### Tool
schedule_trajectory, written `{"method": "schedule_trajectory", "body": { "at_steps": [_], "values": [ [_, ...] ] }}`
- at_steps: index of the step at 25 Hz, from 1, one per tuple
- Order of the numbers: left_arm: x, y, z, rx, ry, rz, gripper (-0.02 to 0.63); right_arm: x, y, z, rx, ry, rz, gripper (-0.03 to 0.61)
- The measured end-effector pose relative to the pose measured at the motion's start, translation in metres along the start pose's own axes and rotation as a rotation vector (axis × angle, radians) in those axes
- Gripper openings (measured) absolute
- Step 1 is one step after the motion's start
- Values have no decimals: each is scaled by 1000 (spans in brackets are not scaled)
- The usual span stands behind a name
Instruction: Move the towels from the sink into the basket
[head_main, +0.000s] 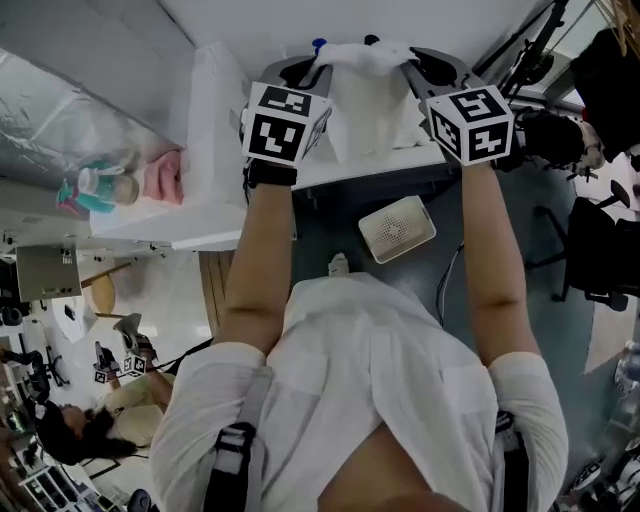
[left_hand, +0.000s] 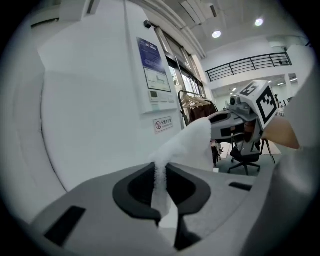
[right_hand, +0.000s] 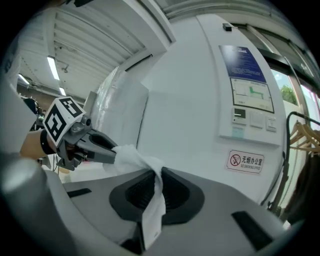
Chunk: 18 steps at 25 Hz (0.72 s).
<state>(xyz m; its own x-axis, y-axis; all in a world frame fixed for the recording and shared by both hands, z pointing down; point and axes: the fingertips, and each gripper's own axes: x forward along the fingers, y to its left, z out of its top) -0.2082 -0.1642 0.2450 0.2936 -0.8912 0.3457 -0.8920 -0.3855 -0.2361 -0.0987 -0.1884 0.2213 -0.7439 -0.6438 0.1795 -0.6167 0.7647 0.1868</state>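
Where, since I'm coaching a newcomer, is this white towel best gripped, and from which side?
Its top edge, one end per tool, each coming in from its own side. The white towel is limp and hangs as a sheet; the left tool and right tool, shut on opposite ends, hold it spread.

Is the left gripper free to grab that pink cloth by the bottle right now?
Probably not yet: the left gripper is shut on the white towel, which the right gripper pinches too. The pink cloth itself lies uncovered, so letting go would free the way.
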Motion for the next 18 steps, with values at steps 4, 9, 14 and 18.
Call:
{"method": "schedule_trajectory", "body": {
  "at_steps": [4, 9, 14, 18],
  "values": [
    [-8, -59, 26, 14, -47, -47, 49, -65, -12, -3, 11, -25, -35, 43],
    [-10, -149, 37, 31, -70, -158, 49, -148, -20, -24, 22, -11, -115, 43],
    [0, -240, 44, 50, -75, -301, 49, -229, -38, -60, 60, 42, -230, 43],
    [7, -312, 48, 74, -68, -395, 49, -291, -55, -89, 94, 75, -307, 43]
  ]
}}
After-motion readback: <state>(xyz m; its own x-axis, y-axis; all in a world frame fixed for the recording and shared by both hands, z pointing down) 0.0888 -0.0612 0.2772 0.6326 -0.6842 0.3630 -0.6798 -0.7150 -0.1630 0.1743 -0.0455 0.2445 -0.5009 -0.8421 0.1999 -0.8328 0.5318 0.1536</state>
